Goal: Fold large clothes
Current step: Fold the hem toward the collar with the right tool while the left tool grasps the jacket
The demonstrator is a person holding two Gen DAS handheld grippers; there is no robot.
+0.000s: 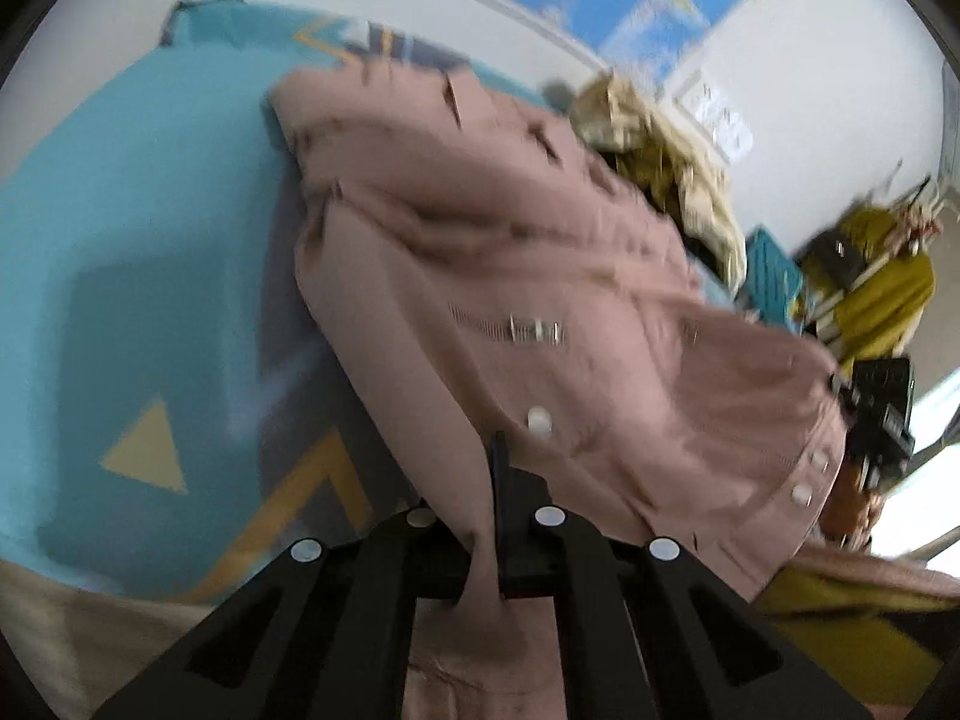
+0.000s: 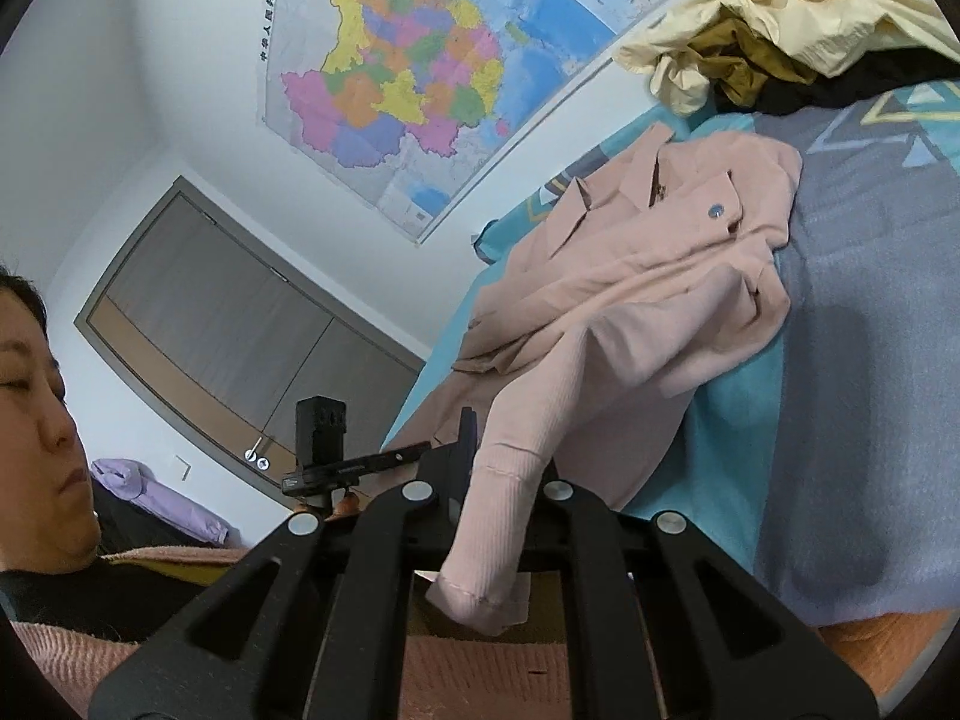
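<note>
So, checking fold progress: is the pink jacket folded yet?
Not folded: the pink jacket lies rumpled on the bed, collar open, one sleeve cuff lifted.

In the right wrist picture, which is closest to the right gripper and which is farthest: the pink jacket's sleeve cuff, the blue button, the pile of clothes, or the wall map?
1. Sleeve cuff: pinched in the right gripper.
2. Blue button: up the pink jacket, on the bed.
3. Pile of clothes: beyond the jacket, top right.
4. Wall map: on the far wall, upper left of the jacket.
</note>
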